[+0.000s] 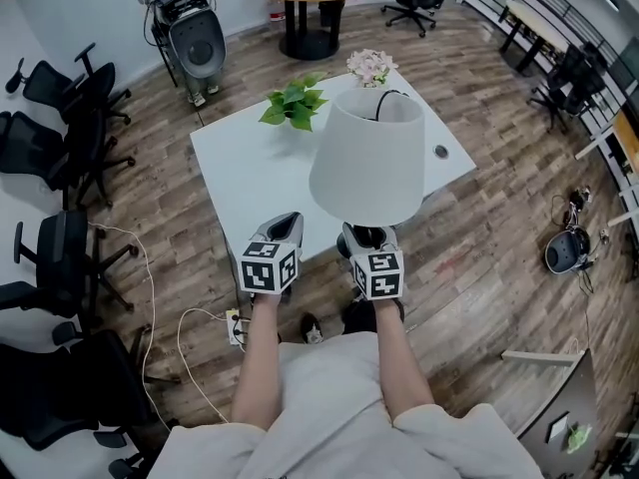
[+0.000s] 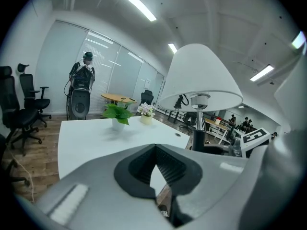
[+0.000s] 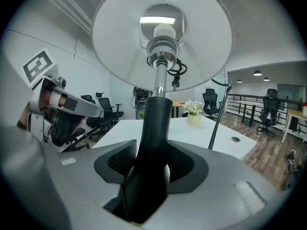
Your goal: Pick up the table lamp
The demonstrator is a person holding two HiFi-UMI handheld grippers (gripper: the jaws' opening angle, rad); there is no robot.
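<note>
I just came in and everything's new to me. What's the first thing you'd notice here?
The big white lamp fills the middle of the head view, over the near edge of the table. The right gripper is clamped on its black stem. At the table's far end sit a green plant and pale flowers.

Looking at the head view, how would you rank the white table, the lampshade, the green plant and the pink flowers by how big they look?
1. white table
2. lampshade: it is held up nearer the camera, which enlarges it
3. green plant
4. pink flowers
</note>
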